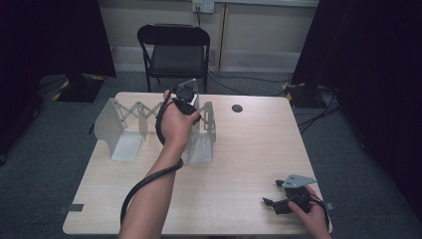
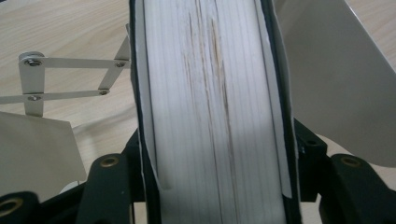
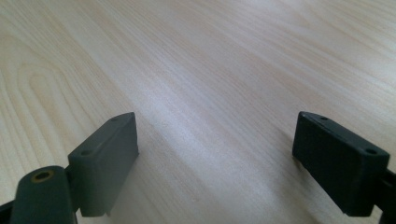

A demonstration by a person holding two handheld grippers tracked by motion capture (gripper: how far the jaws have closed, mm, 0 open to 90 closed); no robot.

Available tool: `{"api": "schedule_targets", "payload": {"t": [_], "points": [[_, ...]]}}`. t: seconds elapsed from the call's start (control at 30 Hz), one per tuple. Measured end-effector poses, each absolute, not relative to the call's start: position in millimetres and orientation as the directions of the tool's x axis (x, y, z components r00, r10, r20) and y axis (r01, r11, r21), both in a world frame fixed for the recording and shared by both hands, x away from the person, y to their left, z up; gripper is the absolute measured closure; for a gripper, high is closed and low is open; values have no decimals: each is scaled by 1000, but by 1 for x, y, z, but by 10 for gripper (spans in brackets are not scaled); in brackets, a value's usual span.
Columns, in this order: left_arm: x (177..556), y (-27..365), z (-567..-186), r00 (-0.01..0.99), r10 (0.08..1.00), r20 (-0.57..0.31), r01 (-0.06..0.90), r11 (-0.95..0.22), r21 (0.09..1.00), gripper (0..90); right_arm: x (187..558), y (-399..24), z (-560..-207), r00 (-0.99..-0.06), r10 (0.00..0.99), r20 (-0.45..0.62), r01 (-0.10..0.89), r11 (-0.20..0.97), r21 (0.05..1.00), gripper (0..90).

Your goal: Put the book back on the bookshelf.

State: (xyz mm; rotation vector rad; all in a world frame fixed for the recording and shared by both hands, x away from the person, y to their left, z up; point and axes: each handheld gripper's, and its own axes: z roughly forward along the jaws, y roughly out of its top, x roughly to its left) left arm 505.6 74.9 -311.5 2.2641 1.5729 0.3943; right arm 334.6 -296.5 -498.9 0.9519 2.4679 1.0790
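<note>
Pale wooden bench (image 1: 239, 164) carried an expanding metal bookrack (image 1: 124, 130); a thick, stiff, heavy-looking book (image 2: 210, 112) stood in it, best gripped across its covers, between the left gripper's (image 2: 212, 186) loosened pads. The right gripper (image 3: 215, 163) was spread, empty.

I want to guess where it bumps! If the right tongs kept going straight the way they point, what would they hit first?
Probably the bare wooden table: the right tongs stand open and tilt down at it, with nothing between them.
</note>
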Motion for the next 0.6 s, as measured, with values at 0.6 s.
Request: {"api": "schedule_targets", "payload": {"t": [0.6], "points": [[484, 87, -325, 421, 907, -3, 831, -384, 402, 380, 335, -296, -499, -742, 671, 4, 458, 502, 733, 138]]}}
